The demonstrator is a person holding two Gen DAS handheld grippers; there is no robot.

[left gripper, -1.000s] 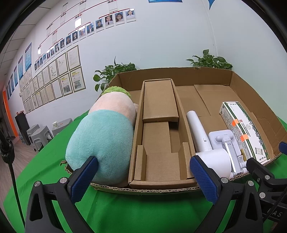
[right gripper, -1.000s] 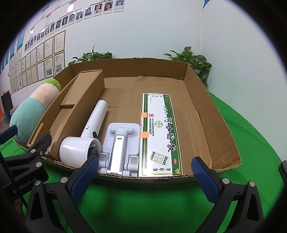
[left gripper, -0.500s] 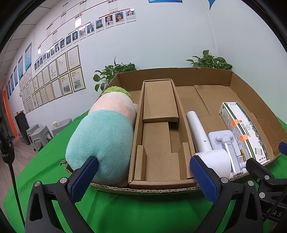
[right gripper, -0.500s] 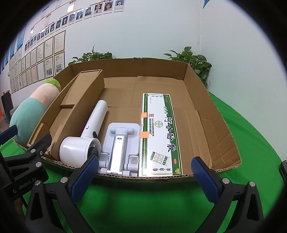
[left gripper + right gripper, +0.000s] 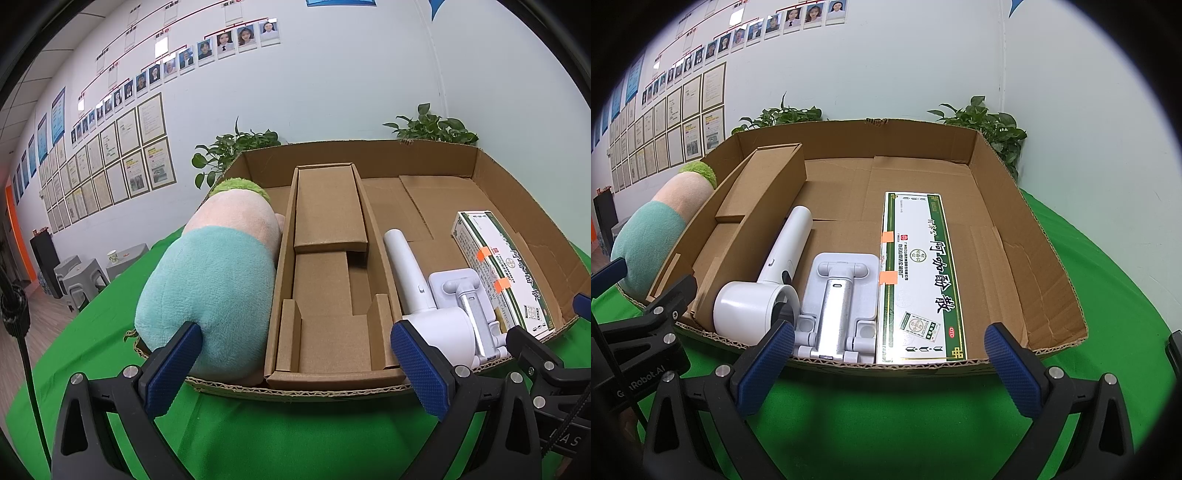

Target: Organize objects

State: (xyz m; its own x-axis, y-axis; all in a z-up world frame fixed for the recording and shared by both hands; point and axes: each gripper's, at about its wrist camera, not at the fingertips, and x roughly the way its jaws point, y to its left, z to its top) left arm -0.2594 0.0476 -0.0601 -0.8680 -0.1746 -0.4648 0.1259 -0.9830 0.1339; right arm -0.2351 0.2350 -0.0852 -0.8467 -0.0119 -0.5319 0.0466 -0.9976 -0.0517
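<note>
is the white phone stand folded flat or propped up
Folded flat. The phone stand lies on the floor of the cardboard tray, its silver arm down against its base, between the hair dryer and the medicine box.

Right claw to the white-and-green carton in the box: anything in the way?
Only the cardboard box's low front wall. Right claw is open before it; the flat white-and-green carton lies just behind, top uncovered.

Left hand-held gripper (image 5: 295, 365), right hand-held gripper (image 5: 888, 363): jaws wide, empty.
</note>
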